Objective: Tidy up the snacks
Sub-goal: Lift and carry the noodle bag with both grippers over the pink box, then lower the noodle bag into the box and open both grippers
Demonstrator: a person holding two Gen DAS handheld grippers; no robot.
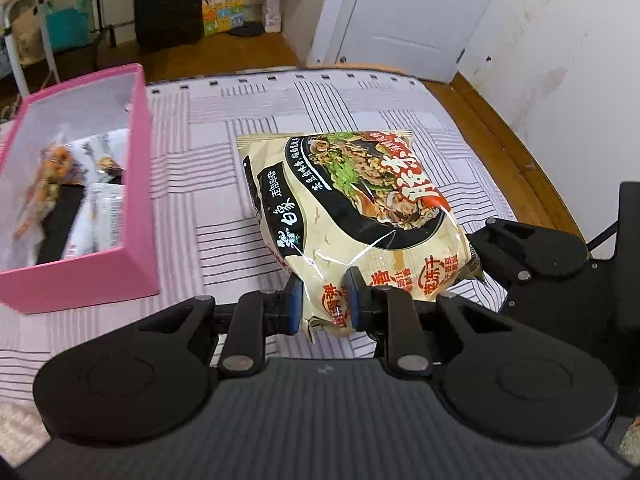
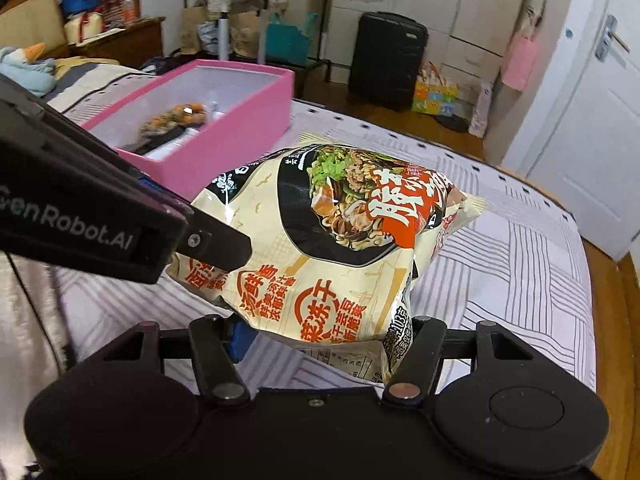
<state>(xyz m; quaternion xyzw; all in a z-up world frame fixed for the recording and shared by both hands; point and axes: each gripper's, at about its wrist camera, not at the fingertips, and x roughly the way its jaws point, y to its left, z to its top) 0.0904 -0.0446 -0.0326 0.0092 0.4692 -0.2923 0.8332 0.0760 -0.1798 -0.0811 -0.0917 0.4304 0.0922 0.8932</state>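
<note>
From the left wrist, the left gripper (image 1: 324, 300) has its fingers pinching the near corner of the noodle packet (image 1: 352, 208), which hangs above the striped bed (image 1: 208, 184); the packet's long axis runs away from the fingers toward the bed's far edge. The pink box (image 1: 136, 184) sits to the left, near the bed's left edge, already holding snacks. From the right wrist, the right gripper (image 2: 328, 340) has its fingers clamped across the packet's (image 2: 340, 240) near end, the left gripper (image 2: 216, 248) beside it. The box (image 2: 224, 140) lies ahead and left, nearer the left hand.
</note>
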